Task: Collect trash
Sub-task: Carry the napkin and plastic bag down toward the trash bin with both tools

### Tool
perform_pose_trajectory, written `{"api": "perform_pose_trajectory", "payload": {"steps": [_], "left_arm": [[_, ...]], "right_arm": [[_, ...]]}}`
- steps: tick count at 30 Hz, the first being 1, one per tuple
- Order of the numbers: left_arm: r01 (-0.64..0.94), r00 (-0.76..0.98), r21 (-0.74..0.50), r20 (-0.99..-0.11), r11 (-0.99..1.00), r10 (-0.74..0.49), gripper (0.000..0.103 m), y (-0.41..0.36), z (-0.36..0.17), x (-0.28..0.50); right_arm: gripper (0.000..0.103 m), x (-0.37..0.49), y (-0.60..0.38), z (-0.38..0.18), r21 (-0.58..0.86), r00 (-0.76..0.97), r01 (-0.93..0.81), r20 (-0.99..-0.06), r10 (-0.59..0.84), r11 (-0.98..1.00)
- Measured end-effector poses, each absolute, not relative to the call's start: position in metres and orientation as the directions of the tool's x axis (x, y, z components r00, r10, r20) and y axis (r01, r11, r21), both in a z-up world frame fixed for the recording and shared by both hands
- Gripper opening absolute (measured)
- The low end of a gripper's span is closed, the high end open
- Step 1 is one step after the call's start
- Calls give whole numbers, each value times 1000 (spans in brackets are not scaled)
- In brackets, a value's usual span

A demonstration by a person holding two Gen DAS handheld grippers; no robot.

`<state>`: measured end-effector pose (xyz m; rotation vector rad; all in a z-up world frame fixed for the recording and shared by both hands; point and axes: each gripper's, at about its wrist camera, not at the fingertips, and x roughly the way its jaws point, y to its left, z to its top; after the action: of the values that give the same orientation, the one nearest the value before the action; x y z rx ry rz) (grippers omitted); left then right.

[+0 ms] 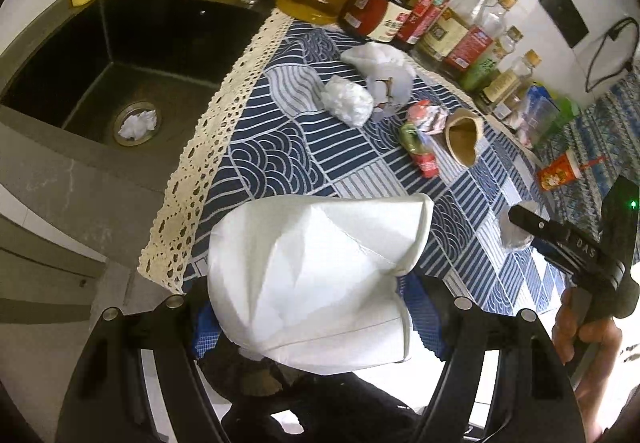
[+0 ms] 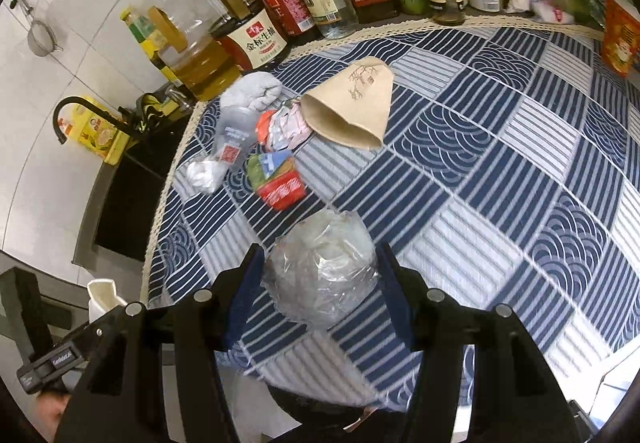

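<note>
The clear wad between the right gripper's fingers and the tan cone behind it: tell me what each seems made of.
Clear wad: looks like thin plastic film, glossy and see-through, crinkled with sharp highlights, whitish layers bunched inside.

Tan cone: looks like matte unbleached paper, flat brown with a folded seam and a faint printed sketch; possibly a paper cup or filter.

A crushed white paper cup sits clamped in the left tool, off the tabletop's near edge, and a crumpled clear plastic wad lies on the tabletop between the right tool's fingers. Farther back lie a flattened tan paper cone, a red-and-green wrapper, a silvery pink wrapper, a squashed clear bottle, a small white plastic wad and a larger white crumple, bunched together. A white tissue sits in the sink drain
</note>
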<state>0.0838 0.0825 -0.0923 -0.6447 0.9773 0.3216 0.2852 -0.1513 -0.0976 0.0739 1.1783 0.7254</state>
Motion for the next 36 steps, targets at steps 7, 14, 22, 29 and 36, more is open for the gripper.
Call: {"api": "perform_pose_trajectory", "payload": {"steps": [7,14,22,29,36], "left_arm": [[-476,560,-373,-827,796,-52,75,71,-85,65],[-434,579,-384,-812,815,-74,75,60,-80,38],[-413,590,-403,-802,817,-98,75,53,-84,11],[-403,581,-405,-806,821,-113,75,47,-91,-11],[-407,560,-415,-817,813,-137,75,42,-107,-24]], "right_arm": [[57,241,-162,-85,440,195,-483,-789,583,757],[57,192,-166,-78,452,186,-506,-775,604,735],[58,142,-170,-80,458,162,-527,-773,614,716],[58,118,-174,-90,470,138,-527,-775,616,709],[58,100,-174,-101,469,112,-528,-788,606,708]]}}
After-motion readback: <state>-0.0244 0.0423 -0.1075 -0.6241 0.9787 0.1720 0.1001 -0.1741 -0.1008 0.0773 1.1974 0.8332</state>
